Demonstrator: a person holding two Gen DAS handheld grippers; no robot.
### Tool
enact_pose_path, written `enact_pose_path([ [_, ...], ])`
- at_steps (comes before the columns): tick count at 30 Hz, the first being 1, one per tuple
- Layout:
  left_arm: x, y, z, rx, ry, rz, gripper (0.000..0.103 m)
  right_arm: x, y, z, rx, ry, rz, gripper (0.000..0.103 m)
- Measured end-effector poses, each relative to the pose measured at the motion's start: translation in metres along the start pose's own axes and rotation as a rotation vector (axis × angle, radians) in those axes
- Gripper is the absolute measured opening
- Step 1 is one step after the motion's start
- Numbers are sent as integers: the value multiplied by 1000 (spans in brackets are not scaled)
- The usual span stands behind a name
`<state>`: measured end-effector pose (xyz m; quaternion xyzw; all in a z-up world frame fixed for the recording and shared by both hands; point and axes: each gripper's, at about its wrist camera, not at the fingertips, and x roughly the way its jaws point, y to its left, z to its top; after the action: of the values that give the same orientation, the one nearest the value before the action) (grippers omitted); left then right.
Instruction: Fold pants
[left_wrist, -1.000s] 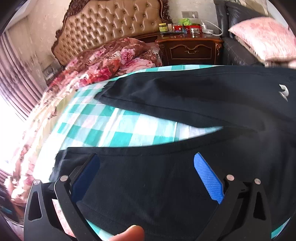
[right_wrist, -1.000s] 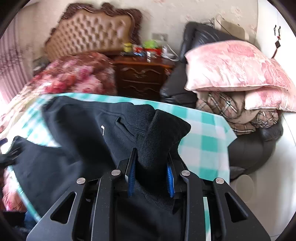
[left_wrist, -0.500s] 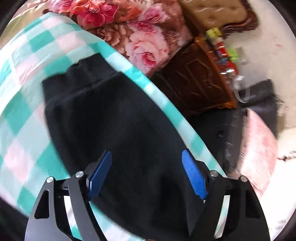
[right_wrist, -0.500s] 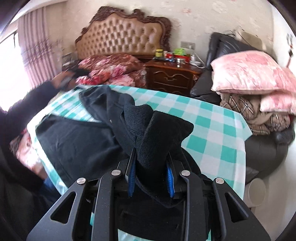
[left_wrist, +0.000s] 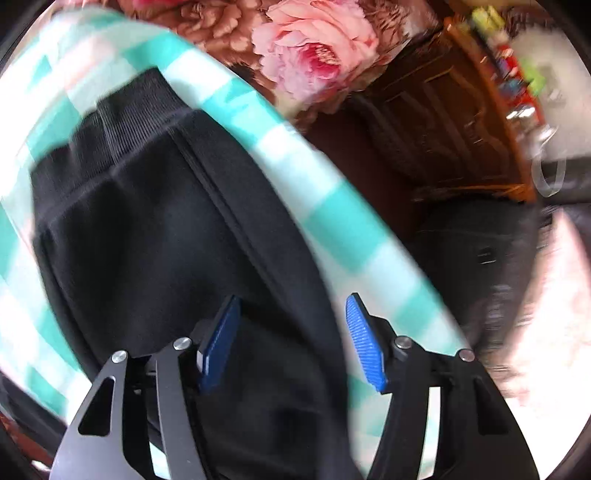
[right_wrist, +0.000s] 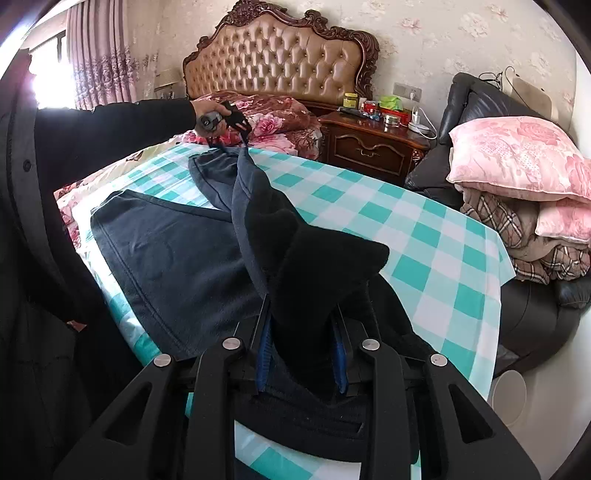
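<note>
Left wrist view
- Pants: the black pants (left_wrist: 147, 229) lie on the table (left_wrist: 332, 221), which wears a teal-and-white checked cloth; this is a leg end, its ribbed cuff (left_wrist: 122, 110) toward the top left and a side seam running down toward the camera.
- Left gripper: the left gripper (left_wrist: 291, 343) hangs over the leg near the cloth's edge, pointing steeply down.
- Fingers: the blue fingers (left_wrist: 364, 350) stand about half apart and have just been closing; leg fabric lies between them, but the pads do not appear to press on it yet.
- Blur: the picture is smeared, so contact cannot be told for certain.

Right wrist view
- Right gripper: the right gripper (right_wrist: 301, 354) has its fingers narrowly closed on a thick bunch of black fabric, seemingly the waistband end, lifted above the table.
- Pants: one leg (right_wrist: 177, 258) lies flat at the near left; the other leg (right_wrist: 225, 177) stretches away to the far edge, where the person's left hand (right_wrist: 207, 110) holds the left gripper over its cuff.
- Surroundings: a bed with a tufted headboard (right_wrist: 273, 62), a nightstand (right_wrist: 373, 144) and pink pillows (right_wrist: 517, 158) stand behind.

Progress
- Done: the waist end is gripped and one leg end reached.
- Left: the two legs are apart and spread, so no fold looks made; grasping the cuff, laying one leg on the other and folding across all appear still to do.
</note>
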<state>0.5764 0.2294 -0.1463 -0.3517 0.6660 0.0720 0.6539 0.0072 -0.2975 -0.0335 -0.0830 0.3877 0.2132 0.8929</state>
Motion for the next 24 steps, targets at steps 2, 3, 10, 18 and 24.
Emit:
enact_pose_path([
  [2,-4,-2,-6,12,-8,11,63,-2,0,-3,2,-3,1,27],
  [3,1,-2,-10,22,9,30,61,-4,1,-4,-2,-3,4,25],
  [10,-15,7,-42,141,-30,11,8,-11,-2,-17,39,-16,-32,22],
  [18,-149,144,-140,96,-205,-266,7,-17,-70,-46,423,-117,-24,22],
  [24,-167,284,-281,54,-270,-325,7,5,-101,-89,783,0,21,24],
])
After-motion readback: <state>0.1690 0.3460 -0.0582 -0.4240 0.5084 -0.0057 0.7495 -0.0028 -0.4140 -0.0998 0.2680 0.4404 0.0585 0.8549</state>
